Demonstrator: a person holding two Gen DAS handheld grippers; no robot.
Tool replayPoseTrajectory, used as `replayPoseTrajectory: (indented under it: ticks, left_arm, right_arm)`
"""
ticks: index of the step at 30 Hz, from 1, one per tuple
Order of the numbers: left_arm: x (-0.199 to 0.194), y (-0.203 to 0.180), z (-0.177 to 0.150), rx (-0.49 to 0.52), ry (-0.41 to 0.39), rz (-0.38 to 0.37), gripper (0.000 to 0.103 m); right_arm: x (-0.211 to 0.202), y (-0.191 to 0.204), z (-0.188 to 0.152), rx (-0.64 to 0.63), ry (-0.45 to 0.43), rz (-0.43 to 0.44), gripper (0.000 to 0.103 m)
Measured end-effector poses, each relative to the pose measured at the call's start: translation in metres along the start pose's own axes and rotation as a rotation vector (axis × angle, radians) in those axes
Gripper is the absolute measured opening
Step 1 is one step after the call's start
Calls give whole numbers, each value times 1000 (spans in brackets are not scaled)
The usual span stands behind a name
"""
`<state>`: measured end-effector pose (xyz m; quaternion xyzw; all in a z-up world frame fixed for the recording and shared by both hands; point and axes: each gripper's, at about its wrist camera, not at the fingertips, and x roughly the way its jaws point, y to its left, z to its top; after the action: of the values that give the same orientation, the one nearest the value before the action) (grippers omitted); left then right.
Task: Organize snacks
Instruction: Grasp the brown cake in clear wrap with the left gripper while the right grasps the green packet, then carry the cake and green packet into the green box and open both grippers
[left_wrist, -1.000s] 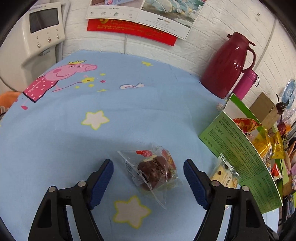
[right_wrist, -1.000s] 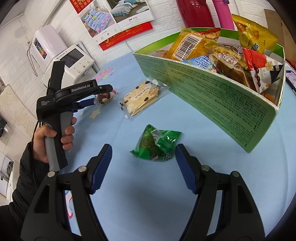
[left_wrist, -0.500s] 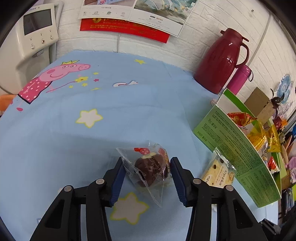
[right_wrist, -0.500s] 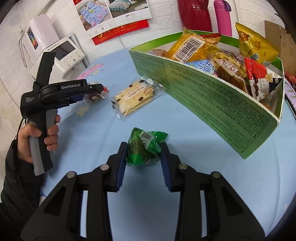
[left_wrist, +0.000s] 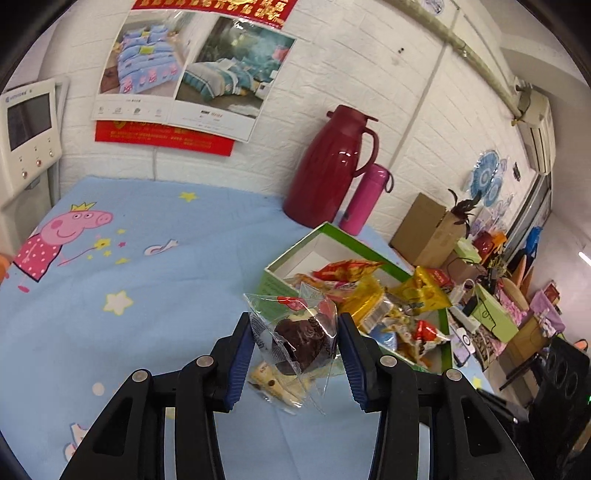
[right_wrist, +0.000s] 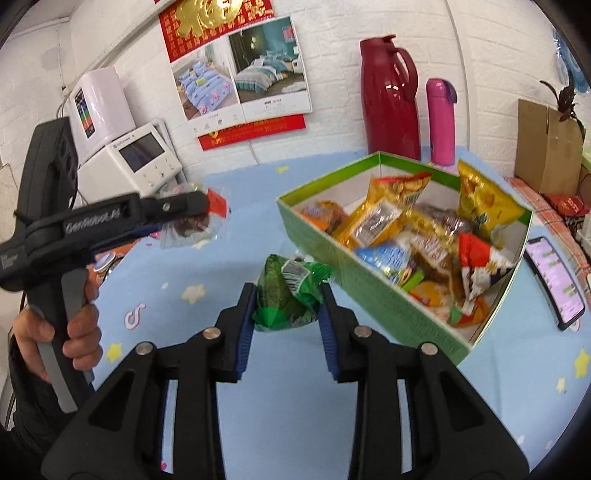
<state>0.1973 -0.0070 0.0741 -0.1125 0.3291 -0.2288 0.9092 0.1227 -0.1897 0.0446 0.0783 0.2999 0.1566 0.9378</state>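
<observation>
In the left wrist view, the left gripper (left_wrist: 295, 343) fills the lower centre of the frame, its blue-padded jaws clamped on a clear-wrapped chocolate muffin (left_wrist: 301, 343) that hangs above the blue cartoon tablecloth (left_wrist: 155, 295). Below the muffin, at lower centre, a wrapped biscuit pack (left_wrist: 275, 386) lies on the cloth. Right of centre sits the green snack box (left_wrist: 295, 258), open and crowded with yellow, red and blue packets, and behind it toward the upper middle stand a dark red thermos jug (left_wrist: 332, 170) and a pink bottle (left_wrist: 365, 199) just beside each other against the white brick wall. In the right wrist view, the right gripper (right_wrist: 286, 310) occupies the lower centre, its jaws pressed against both sides of a green snack packet (right_wrist: 288, 299) held off the cloth, just left of the box's near wall (right_wrist: 369, 295). At the left of that frame a hand (right_wrist: 62, 332) grips the handle of the left gripper (right_wrist: 199, 206), which carries the muffin at its tip. A phone (right_wrist: 554, 280) lies on the table at the right edge, beside the box.
</observation>
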Motion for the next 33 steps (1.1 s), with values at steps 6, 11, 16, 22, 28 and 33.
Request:
replayPoseTrajectory:
  ticks: [6,11,16,22,28,33]
  left_arm:
    - [-6,-19,-3,21,-1,-23,46]
    - [-1,-28,-3,18,-1,-26,46]
    - [25,-47,20,31,9,-5,46]
    - [87,-66,50,56,29,33,49]
    - [130,-62,42,-14,67,74,88]
    - [134,-54,32,-39,99,101,88]
  right_arm:
    - [-8,-23,40,29,-95,-93,35]
    - [-1,-48,60,63,-136,-161,36]
    - [15,-77,70,96,-131,-222,37]
    - [33,-118,66,139,-73,-234,54]
    - [12,-146,67,203,-121,-300,89]
    - [6,-148,70,210,-123,-306,90]
